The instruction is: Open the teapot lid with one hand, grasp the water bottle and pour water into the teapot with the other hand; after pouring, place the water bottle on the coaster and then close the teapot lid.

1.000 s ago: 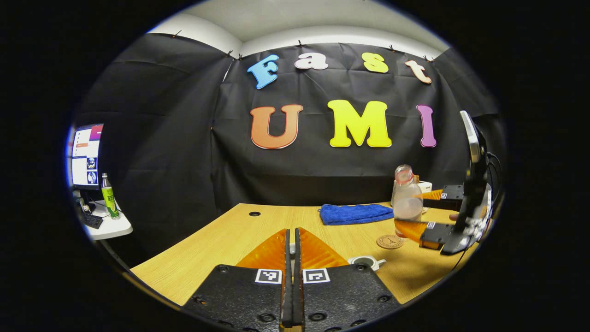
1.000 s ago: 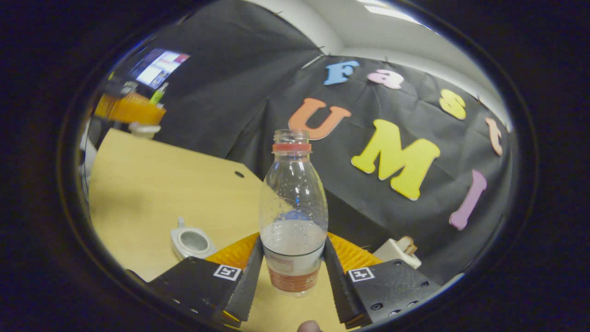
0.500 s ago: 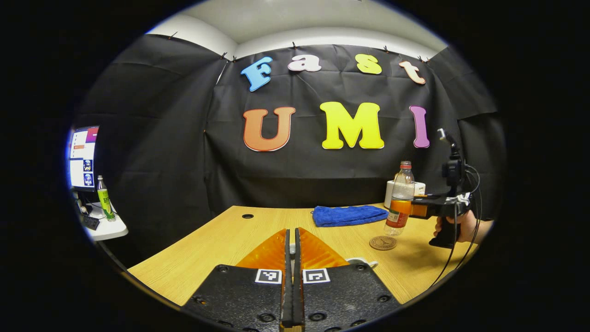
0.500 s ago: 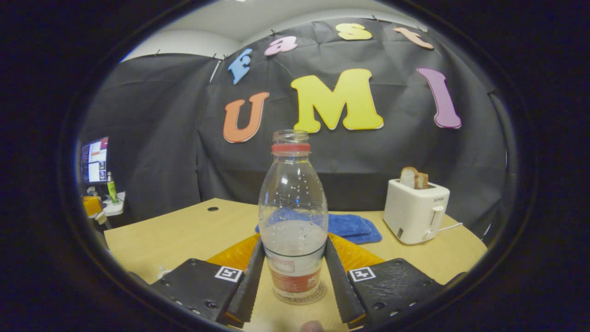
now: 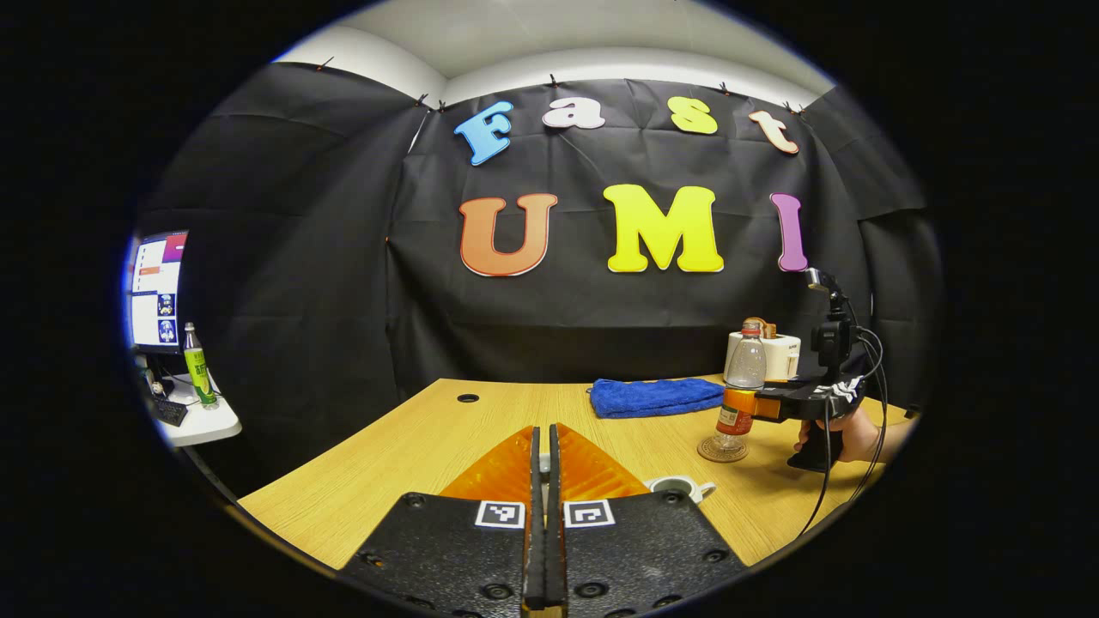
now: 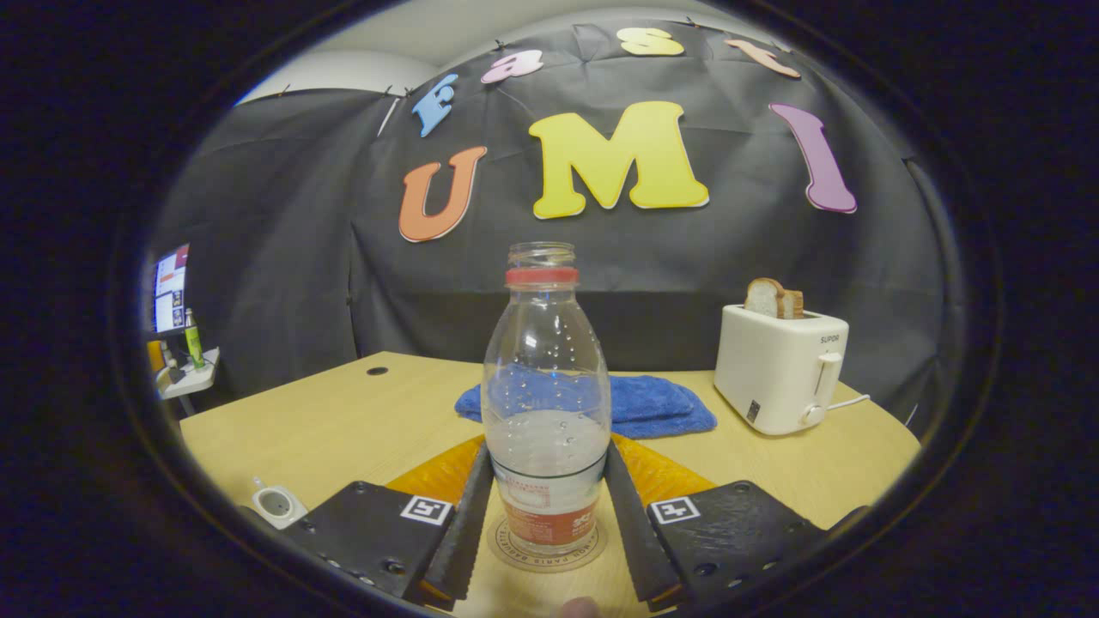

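The clear water bottle (image 6: 547,412), uncapped and partly full, stands upright on the round coaster (image 6: 515,556). My right gripper (image 6: 547,446) is shut on its lower body. In the left gripper view the bottle (image 5: 743,378) sits on the coaster (image 5: 721,449) at the right, with the right gripper (image 5: 760,403) and a hand (image 5: 850,433) behind it. The white teapot (image 5: 678,487) stands open on the table just right of my left gripper (image 5: 541,429), which is shut with a white sliver of the lid between its fingers. The teapot (image 6: 276,505) is low at the left in the right gripper view.
A folded blue cloth (image 6: 652,403) lies at the back of the wooden table (image 5: 412,446). A white toaster (image 6: 781,369) with bread stands at the back right. A side table with a monitor and a green bottle (image 5: 197,369) is off to the left.
The right gripper swung the bottle away from the teapot, brought it upright and lowered it onto the coaster. The left gripper stayed shut and nearly still.
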Motion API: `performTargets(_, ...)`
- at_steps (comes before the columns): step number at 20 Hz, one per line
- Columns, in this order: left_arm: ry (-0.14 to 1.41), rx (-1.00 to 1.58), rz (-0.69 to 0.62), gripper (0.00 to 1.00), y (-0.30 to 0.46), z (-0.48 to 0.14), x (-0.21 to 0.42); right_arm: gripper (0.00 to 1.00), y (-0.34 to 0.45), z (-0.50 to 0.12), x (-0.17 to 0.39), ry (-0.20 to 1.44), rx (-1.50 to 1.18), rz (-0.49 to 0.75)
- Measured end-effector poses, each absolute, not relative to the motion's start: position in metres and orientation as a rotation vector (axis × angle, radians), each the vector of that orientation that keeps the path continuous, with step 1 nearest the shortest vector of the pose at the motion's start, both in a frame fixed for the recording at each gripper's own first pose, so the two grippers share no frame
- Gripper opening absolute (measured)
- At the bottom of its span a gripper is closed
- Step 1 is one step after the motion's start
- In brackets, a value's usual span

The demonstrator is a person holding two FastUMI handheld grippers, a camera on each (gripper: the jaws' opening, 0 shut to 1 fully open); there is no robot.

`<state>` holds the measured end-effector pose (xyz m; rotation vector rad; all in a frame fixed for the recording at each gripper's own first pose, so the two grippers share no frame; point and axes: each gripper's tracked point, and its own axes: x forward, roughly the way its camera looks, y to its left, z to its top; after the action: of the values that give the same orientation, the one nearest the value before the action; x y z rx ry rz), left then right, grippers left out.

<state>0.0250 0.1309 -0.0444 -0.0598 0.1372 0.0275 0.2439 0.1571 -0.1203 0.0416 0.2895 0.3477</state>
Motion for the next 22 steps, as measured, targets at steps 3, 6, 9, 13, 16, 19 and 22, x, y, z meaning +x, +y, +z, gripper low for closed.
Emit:
performTargets(3,0.147,-0.058,0.028,0.03,0.131,-0.047,0.025,0.69,0.158,-0.125,0.244,0.292,0.035,0.344)
performTargets(6,0.137,-0.060,0.031,0.03,0.131,-0.045,0.026,0.71,0.159,-0.128,0.242,0.296,0.041,0.341)
performTargets(9,0.150,-0.061,0.037,0.03,0.133,-0.049,0.026,0.74,0.161,-0.125,0.238,0.292,0.027,0.350)
performTargets(13,0.144,-0.059,0.033,0.03,0.131,-0.047,0.026,0.87,0.166,-0.127,0.236,0.295,0.016,0.358)
performTargets(16,0.144,-0.063,0.032,0.03,0.130,-0.047,0.025,0.92,0.166,-0.129,0.231,0.302,0.017,0.361)
performTargets(19,0.135,-0.078,0.033,0.03,0.125,-0.047,0.027,0.96,0.162,-0.132,0.221,0.323,0.017,0.360)
performTargets(22,0.133,-0.110,0.005,0.03,0.105,-0.051,0.030,0.95,0.147,-0.131,0.204,0.331,0.011,0.348)
